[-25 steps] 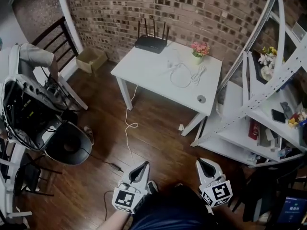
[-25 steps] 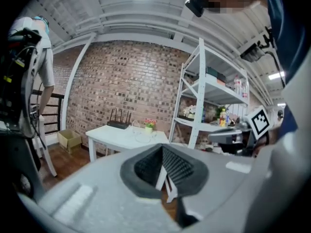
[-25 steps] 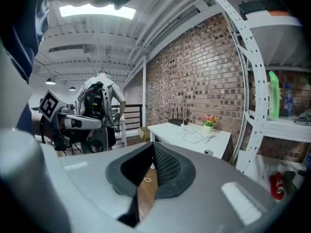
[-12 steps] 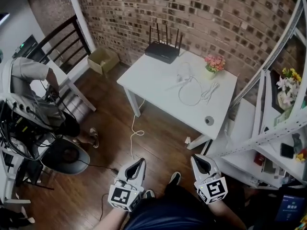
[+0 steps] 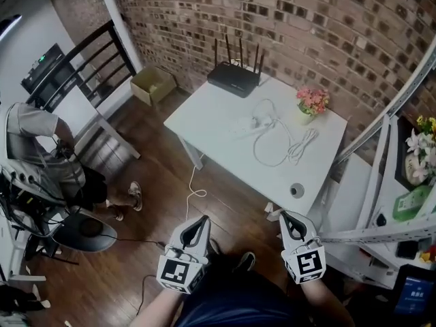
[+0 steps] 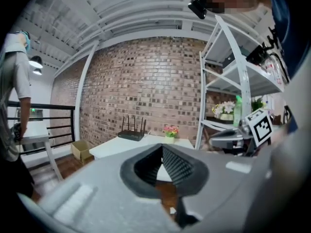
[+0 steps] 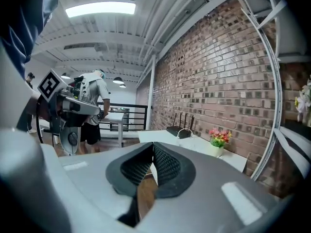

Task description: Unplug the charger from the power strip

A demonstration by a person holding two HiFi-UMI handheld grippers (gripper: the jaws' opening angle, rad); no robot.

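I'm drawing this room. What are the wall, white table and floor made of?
The wall looks like rough brick: small red-brown blocks with pale joints. The table is smooth matte white, maybe painted wood or laminate; I can't tell. The floor looks like dark, slightly shiny wood: long plank lines show.

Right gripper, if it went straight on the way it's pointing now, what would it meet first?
Probably the near edge of the white table; the shut right gripper points at it across wood floor. Depth is unclear, so it might pass beneath.
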